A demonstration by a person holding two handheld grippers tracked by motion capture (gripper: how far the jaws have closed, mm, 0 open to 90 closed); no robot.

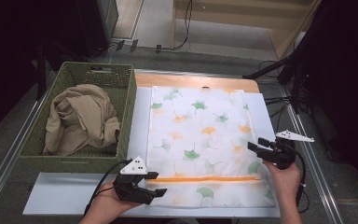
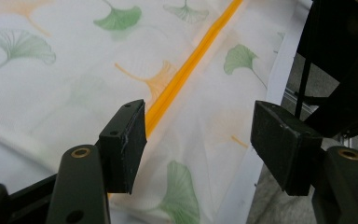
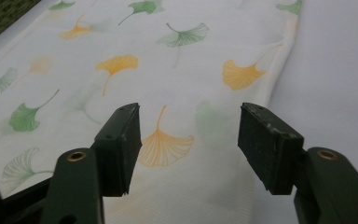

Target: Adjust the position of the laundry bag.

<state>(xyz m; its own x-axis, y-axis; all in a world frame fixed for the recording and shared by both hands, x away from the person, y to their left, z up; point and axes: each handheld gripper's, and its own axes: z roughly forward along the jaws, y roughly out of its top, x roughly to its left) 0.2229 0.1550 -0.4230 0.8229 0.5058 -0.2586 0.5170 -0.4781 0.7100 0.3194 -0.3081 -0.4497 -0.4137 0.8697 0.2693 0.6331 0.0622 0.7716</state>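
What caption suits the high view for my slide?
Two open grippers above a leaf-print cloth beside a green basket.

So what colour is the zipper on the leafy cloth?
The zipper is orange, running across the white leaf-print cloth. The left gripper view shows it best.

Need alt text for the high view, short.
A white cloth printed with green and orange ginkgo leaves lies flat on a table, an orange zip across its near end. A person's left gripper and right gripper hang open over its near corners; a green basket of beige fabric stands left.
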